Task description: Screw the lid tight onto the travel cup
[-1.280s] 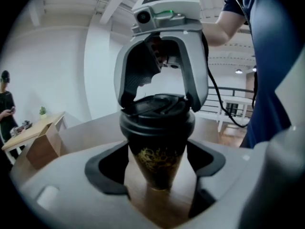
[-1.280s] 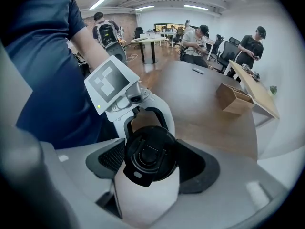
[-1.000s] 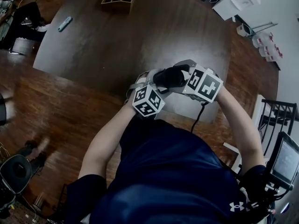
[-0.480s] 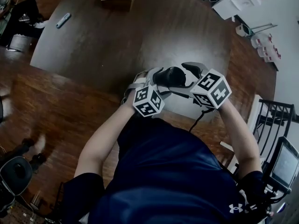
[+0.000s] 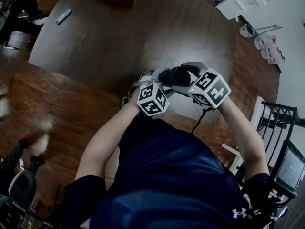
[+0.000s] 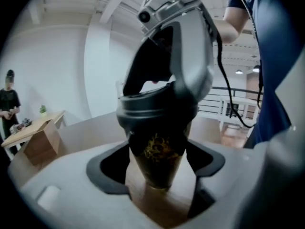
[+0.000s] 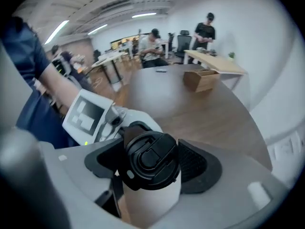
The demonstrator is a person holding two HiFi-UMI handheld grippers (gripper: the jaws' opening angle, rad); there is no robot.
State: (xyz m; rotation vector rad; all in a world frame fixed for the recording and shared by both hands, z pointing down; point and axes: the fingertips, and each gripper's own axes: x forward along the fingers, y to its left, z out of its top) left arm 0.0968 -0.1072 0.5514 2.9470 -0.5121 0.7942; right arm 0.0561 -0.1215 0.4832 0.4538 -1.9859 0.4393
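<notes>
A broad, dark, round wooden surface (image 5: 143,37) fills the upper part of the head view, and a person in a navy shirt (image 5: 176,175) stands at its near edge with both forearms reaching forward. The two grippers meet close together over that near edge. The left gripper (image 6: 158,162) points along the surface, and its fingers (image 6: 109,168), which have just been closing, are clamped on the lower, tapered part of the travel cup (image 6: 159,147), one pad against each flank. The cup stands upright with a gold print on its side; whether its base touches the wood cannot be told. The right gripper (image 7: 150,166) comes down from above, and its fingers (image 7: 198,166), likewise just closed inward, grasp the black lid (image 7: 152,161) from both sides. The lid sits level on the mouth of the cup. Well apart, toward the far side of the surface, rests an open wooden box (image 7: 202,79), and off to the left lies a small pale blue object (image 5: 63,16).
</notes>
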